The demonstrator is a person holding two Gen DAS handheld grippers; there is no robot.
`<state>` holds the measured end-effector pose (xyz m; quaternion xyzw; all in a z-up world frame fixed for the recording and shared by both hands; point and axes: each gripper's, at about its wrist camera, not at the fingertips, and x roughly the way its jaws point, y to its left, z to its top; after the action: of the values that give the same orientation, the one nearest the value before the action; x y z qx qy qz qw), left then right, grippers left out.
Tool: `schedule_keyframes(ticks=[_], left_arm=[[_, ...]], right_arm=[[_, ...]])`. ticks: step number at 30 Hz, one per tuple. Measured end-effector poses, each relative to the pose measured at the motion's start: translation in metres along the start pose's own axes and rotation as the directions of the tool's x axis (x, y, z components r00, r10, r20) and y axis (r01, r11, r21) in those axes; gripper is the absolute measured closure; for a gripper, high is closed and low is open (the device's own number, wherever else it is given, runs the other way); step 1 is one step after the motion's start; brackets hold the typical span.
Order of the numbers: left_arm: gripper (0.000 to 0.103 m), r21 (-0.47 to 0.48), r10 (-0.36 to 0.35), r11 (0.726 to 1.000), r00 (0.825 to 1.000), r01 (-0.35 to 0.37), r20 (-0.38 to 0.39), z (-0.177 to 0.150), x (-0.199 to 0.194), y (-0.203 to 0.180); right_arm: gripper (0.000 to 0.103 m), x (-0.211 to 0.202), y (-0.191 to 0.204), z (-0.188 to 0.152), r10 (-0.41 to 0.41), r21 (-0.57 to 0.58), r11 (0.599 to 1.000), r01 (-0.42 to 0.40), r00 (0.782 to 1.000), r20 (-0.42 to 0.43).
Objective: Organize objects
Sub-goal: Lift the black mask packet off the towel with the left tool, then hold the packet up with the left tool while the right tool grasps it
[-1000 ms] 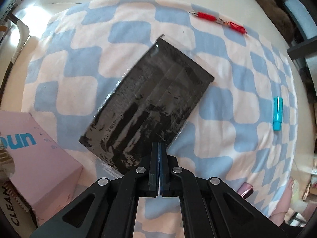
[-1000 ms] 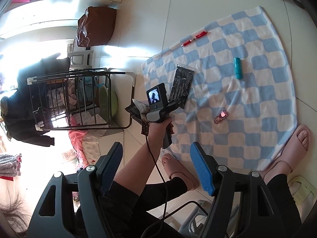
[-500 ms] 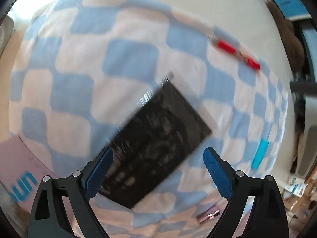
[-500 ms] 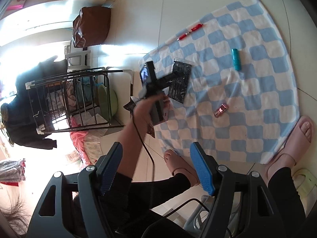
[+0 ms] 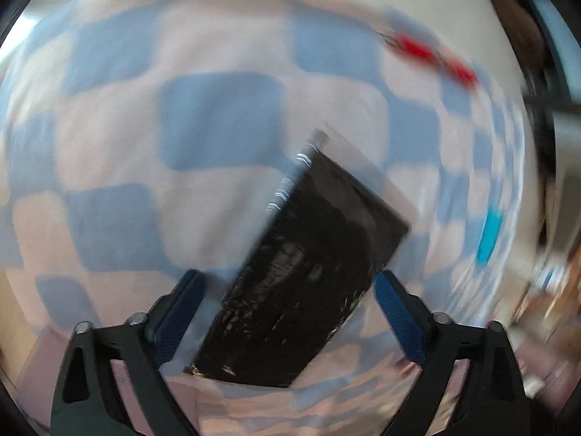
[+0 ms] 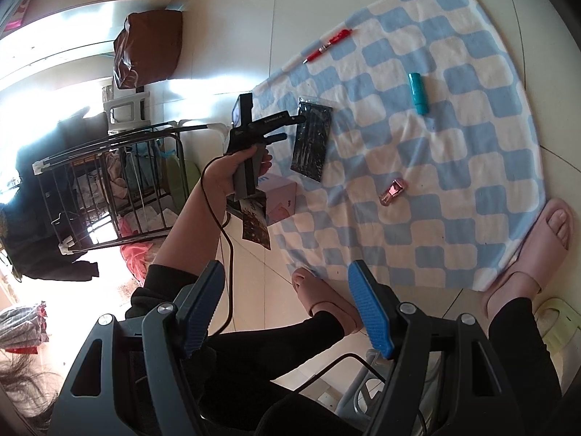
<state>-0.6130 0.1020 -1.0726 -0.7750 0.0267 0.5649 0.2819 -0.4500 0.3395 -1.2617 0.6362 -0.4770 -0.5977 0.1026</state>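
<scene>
One flat black packet (image 5: 308,272) lies on the checked cloth (image 5: 218,127) on the floor, near the cloth's edge beside a pink box (image 6: 279,200). It looks light, thin and floppy, with a glossy film wrap (likely slippery, crinkly), not fragile. Best hold, I judge: pinch a short end or a long edge where the film seam sticks out; a flat-on grab from above would probably slide off.

Left gripper (image 5: 290,312) points down over the packet's near end, its fingers (image 5: 395,312) spread wide and opening, straddling the packet without touching it. Nothing held. View is motion-blurred.

Right gripper (image 6: 287,309) hangs well back above the person's legs, fingers (image 6: 368,312) partly apart, empty.

Also on the cloth, apart from the packet: red pen (image 6: 328,45), teal tube (image 6: 418,93), small pink item (image 6: 392,190).
</scene>
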Motion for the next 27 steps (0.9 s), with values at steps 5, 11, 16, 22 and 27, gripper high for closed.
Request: schedule_keyframes(ticks=[5, 11, 16, 22, 27], left_arm=[[0.001, 0.3, 0.144, 0.946, 0.989, -0.124, -0.044, -0.017, 0.026, -0.037], [0.0, 0.455, 0.252, 0.865, 0.967, -0.209, -0.036, -0.035, 0.058, -0.065], [0.0, 0.473, 0.336, 0.829, 0.942, -0.299, 0.005, -0.041, 0.082, -0.079], [0.0, 0.445, 0.384, 0.823, 0.923, -0.354, 0.023, -0.046, 0.108, -0.091], [0.016, 0.418, 0.366, 0.836, 0.929, -0.356, 0.059, -0.05, 0.118, -0.096]], right_arm=[[0.031, 0.005, 0.0, 0.0, -0.007, 0.004, 1.0, 0.007, 1.0, -0.004], [0.031, 0.011, 0.001, -0.002, -0.001, 0.014, 1.0, 0.001, 1.0, -0.02], [0.031, 0.012, 0.003, -0.002, -0.003, 0.011, 1.0, 0.003, 1.0, -0.018], [0.031, 0.012, 0.002, -0.001, -0.008, 0.017, 1.0, 0.008, 1.0, -0.016], [0.031, 0.011, 0.002, 0.0, -0.006, 0.015, 1.0, 0.007, 1.0, -0.016]])
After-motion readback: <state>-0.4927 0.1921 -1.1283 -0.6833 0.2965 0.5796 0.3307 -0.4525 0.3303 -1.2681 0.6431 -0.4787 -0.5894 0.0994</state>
